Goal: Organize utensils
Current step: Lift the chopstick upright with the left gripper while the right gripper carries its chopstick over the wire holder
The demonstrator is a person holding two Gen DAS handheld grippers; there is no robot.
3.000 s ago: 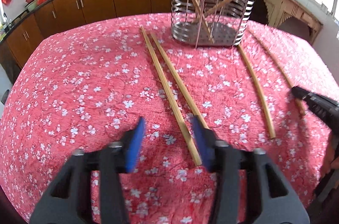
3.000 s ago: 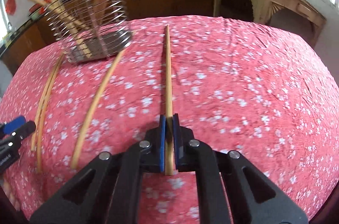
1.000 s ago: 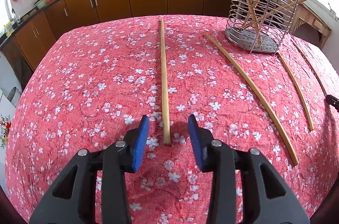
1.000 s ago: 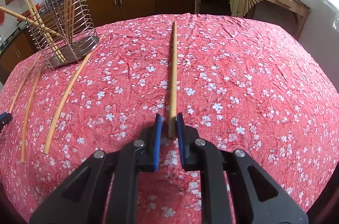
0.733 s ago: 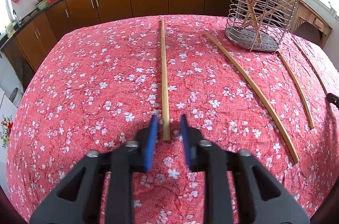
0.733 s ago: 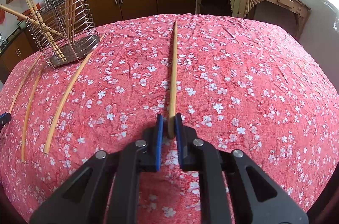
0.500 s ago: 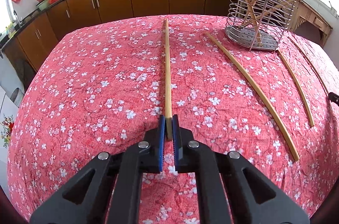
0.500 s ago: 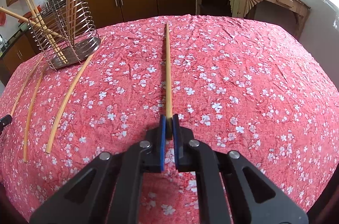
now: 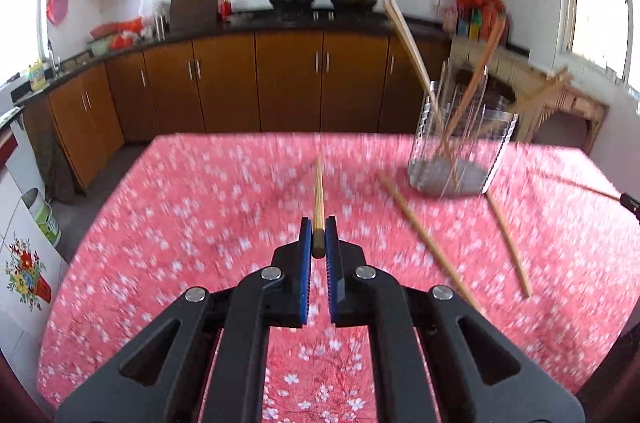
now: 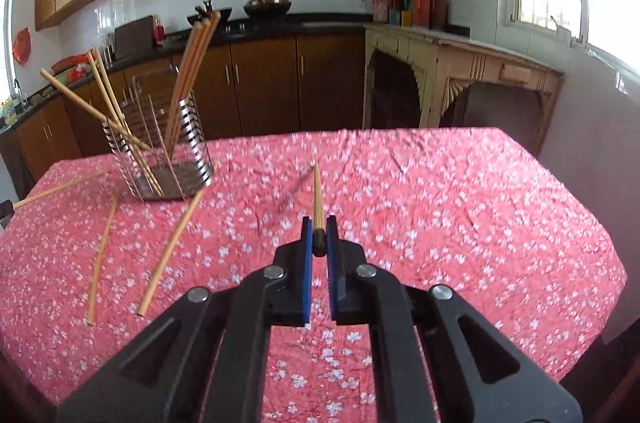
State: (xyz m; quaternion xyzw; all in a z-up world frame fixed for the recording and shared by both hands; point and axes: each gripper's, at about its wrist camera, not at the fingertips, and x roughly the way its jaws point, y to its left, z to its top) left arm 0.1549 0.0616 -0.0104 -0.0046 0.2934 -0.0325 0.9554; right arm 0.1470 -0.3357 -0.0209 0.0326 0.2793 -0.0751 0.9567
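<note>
**A:** Both claws loaded? Left gripper [image 9: 316, 238] is pinched tight on a chopstick [image 9: 319, 199] by its butt end, tip pointing toward 12 o'clock over the tablecloth [image 9: 192, 223].

**B:** Yep, right gripper [image 10: 316, 237] is clamped on its own stick [image 10: 317, 197] the same way. The holder [image 10: 168, 151] sits around 10 o'clock from it, 2 loose sticks [image 10: 170, 255] lying beside it.

**A:** I'd guess they're light, stiff and smooth, so an end grip may let them pivot. Grabbing nearer the middle seems steadier.

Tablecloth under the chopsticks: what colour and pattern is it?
The tablecloth is red-pink with small white blossoms, sharpest in the right wrist view.
</note>
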